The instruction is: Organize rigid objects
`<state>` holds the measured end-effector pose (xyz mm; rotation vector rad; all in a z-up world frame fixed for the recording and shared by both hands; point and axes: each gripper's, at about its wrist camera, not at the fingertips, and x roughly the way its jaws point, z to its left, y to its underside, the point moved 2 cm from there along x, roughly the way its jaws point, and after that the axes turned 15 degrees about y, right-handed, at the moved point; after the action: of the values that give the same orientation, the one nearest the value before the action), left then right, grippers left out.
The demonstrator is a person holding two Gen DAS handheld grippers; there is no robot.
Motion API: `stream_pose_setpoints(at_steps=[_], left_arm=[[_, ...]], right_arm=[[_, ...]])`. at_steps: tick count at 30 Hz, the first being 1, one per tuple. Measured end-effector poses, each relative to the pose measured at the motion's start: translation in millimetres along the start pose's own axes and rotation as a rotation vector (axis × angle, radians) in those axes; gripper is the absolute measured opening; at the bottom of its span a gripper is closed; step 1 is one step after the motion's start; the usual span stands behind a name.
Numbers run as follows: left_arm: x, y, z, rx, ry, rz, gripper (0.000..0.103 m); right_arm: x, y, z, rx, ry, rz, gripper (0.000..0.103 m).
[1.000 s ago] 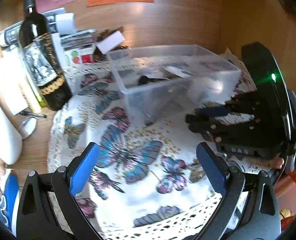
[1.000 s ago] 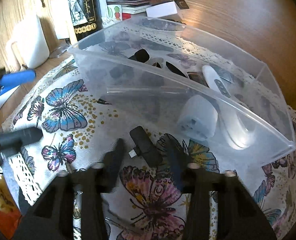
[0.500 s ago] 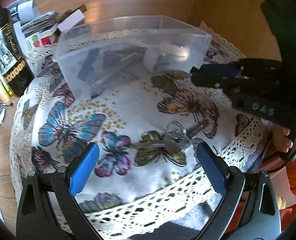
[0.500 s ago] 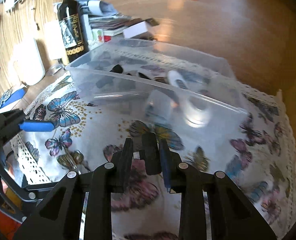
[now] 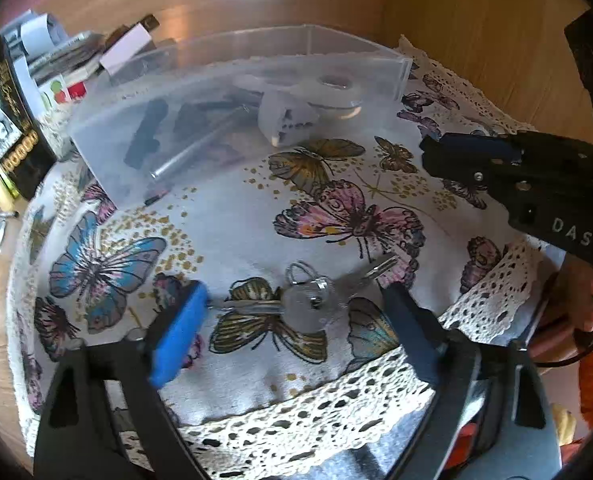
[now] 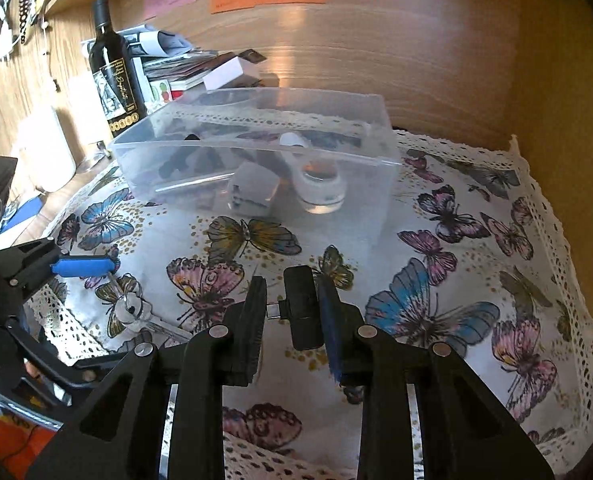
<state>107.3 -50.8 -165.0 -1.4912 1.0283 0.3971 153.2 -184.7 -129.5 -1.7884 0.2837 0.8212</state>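
Note:
A bunch of silver keys (image 5: 308,304) lies on the butterfly cloth near its front edge, also seen in the right wrist view (image 6: 132,308). My left gripper (image 5: 292,304) is open, low over the cloth, with the keys between its fingers. My right gripper (image 6: 292,300) is shut on a small black USB adapter (image 6: 302,308) and holds it above the cloth, short of the clear plastic bin (image 6: 256,148). The bin (image 5: 232,92) holds a white plug, a white remote, a metal rod and dark items.
A wine bottle (image 6: 112,76) stands left of the bin, with stacked papers and a white box (image 6: 224,72) behind it. A white jug (image 6: 48,152) stands at the far left. A wooden wall rises behind the bin. The lace cloth edge (image 5: 336,408) hangs at the front.
My left gripper has dropped lower and closer, so the keys now sit between its fingers. My right gripper has lifted with the adapter and drawn back from the bin.

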Motion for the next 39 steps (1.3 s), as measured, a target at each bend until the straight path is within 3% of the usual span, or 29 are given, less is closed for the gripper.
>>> stream_pose_setpoints(at_steps=[4, 12, 22, 39], left_arm=[[-7.1, 1.5, 7.9, -0.011, -0.004, -0.026, 0.061], [-14.3, 2.4, 10.9, 0.002, 0.008, -0.056, 0.060], [-50.0, -15.5, 21.0, -0.010, -0.002, -0.171, 0.060], [-120.7, -89.1, 42.0, -0.007, -0.001, -0.385, 0.060]], right_arm=[[-2.4, 2.8, 0.1, -0.006, 0.000, -0.009, 0.024], [-2.9, -0.6, 4.8, -0.003, -0.018, -0.019, 0.024], [-19.2, -13.1, 4.6, 0.019, -0.020, -0.072, 0.024], [-47.1, -58.3, 7.1, 0.035, -0.016, -0.219, 0.024]])
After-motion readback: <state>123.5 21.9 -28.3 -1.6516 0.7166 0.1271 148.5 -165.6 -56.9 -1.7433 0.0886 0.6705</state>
